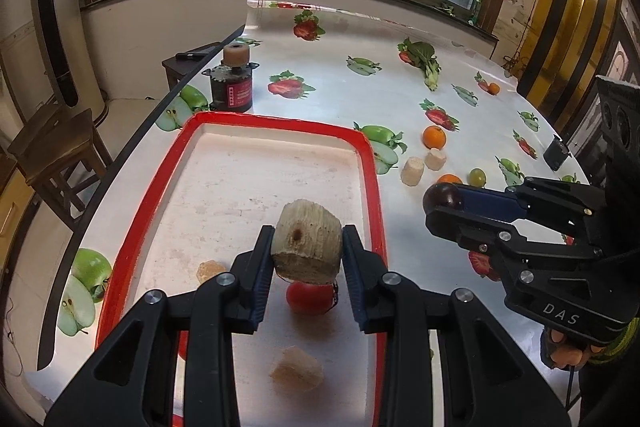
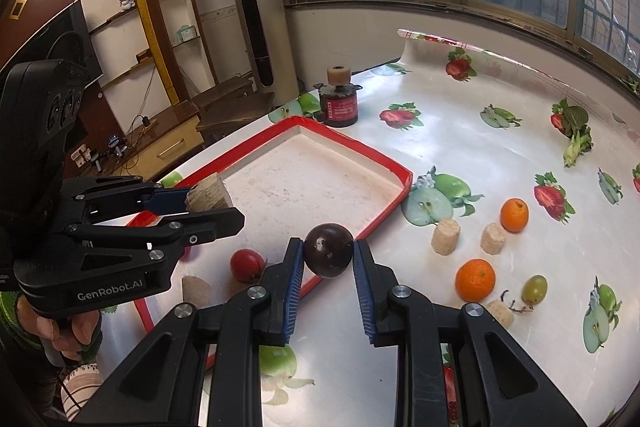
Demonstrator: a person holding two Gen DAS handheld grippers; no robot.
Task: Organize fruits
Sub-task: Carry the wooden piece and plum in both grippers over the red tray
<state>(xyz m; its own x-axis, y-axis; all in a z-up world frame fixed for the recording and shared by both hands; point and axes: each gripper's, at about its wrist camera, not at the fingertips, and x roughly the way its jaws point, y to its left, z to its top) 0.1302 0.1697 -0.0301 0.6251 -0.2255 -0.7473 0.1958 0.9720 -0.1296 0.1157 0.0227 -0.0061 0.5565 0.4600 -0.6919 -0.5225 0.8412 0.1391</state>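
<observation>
Mid-carry, both loaded: left gripper (image 1: 307,259) clamped on a beige cut chunk (image 1: 308,241), frame centre above the red tray (image 1: 280,125); right gripper (image 2: 329,267) clamped on a dark plum (image 2: 329,250) over the tray's lower-right rim. Next likely: lower, release inside.

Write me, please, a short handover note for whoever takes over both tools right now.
Left tool: shut on a beige fibrous chunk, held over the red tray.
Right tool: shut on a dark round fruit, above the tray's near edge.
In the tray: a red fruit and two pale chunks.
On the table: two oranges, a green grape and three pale chunks.
Left: set down both held pieces, then sort the loose fruit.
</observation>
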